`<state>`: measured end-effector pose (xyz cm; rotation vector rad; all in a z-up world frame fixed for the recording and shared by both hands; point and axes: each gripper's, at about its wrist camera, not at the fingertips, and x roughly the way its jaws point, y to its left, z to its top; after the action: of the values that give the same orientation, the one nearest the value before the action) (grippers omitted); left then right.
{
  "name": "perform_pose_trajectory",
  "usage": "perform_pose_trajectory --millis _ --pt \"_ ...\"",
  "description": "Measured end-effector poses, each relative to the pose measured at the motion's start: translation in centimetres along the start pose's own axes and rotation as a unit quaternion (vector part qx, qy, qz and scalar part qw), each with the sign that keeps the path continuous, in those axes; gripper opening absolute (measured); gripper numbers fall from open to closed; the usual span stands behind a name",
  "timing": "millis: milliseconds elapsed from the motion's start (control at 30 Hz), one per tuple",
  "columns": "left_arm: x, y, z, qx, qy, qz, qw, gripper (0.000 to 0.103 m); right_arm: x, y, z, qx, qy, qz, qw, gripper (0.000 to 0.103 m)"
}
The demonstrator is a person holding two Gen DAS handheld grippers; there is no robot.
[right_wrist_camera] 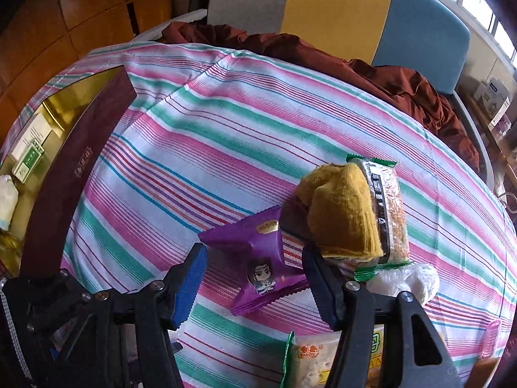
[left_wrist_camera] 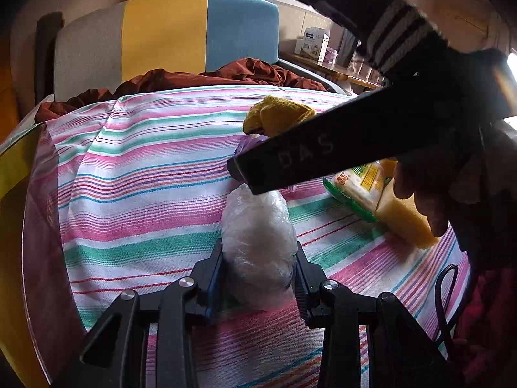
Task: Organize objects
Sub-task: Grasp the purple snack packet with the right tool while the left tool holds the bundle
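Observation:
My left gripper [left_wrist_camera: 258, 252] is shut on a clear plastic bundle of white stuff [left_wrist_camera: 258, 226], which rests on the striped tablecloth [left_wrist_camera: 145, 168]. My right gripper [right_wrist_camera: 253, 255] points down with its blue pads [right_wrist_camera: 190, 278] on either side of a purple snack packet [right_wrist_camera: 261, 258] that lies flat on the cloth; the pads do not press it. In the left wrist view the right tool's black body [left_wrist_camera: 307, 152] crosses above the bundle, with a person's hand [left_wrist_camera: 420, 200] behind it. The same bundle [right_wrist_camera: 416, 278] shows to the right of the right gripper.
A mustard knitted sock [right_wrist_camera: 339, 213] lies on a green-edged snack bar [right_wrist_camera: 392, 213] beyond the purple packet. A white snack pack [right_wrist_camera: 310, 355] and a yellow sponge [left_wrist_camera: 404, 220] lie nearer. A dark red box [right_wrist_camera: 74, 168] with a gold inside holds small cartons at the left. A brown cloth [right_wrist_camera: 404, 80] and a striped chair [right_wrist_camera: 339, 3] stand behind.

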<state>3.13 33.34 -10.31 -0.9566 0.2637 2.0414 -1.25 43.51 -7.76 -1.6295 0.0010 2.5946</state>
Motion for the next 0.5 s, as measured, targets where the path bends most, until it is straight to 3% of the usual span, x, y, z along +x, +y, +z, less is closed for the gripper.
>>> perform_pose_trajectory --millis 67,100,467,500 --pt "0.0 0.0 0.0 0.001 0.0 0.001 1.0 0.038 -0.2 0.0 -0.1 0.0 0.0 0.008 1.0 0.058" --pt "0.0 0.0 0.0 0.002 0.0 0.002 1.0 0.038 -0.3 0.0 -0.1 0.001 -0.001 0.011 1.0 0.05" --pt "0.1 -0.1 0.0 0.003 0.0 0.003 1.0 0.039 0.8 -0.5 -0.3 0.038 0.007 0.032 0.999 0.051" --pt "0.1 -0.1 0.0 0.003 0.0 0.003 1.0 0.039 0.9 -0.5 -0.4 0.041 0.009 0.031 0.999 0.046"
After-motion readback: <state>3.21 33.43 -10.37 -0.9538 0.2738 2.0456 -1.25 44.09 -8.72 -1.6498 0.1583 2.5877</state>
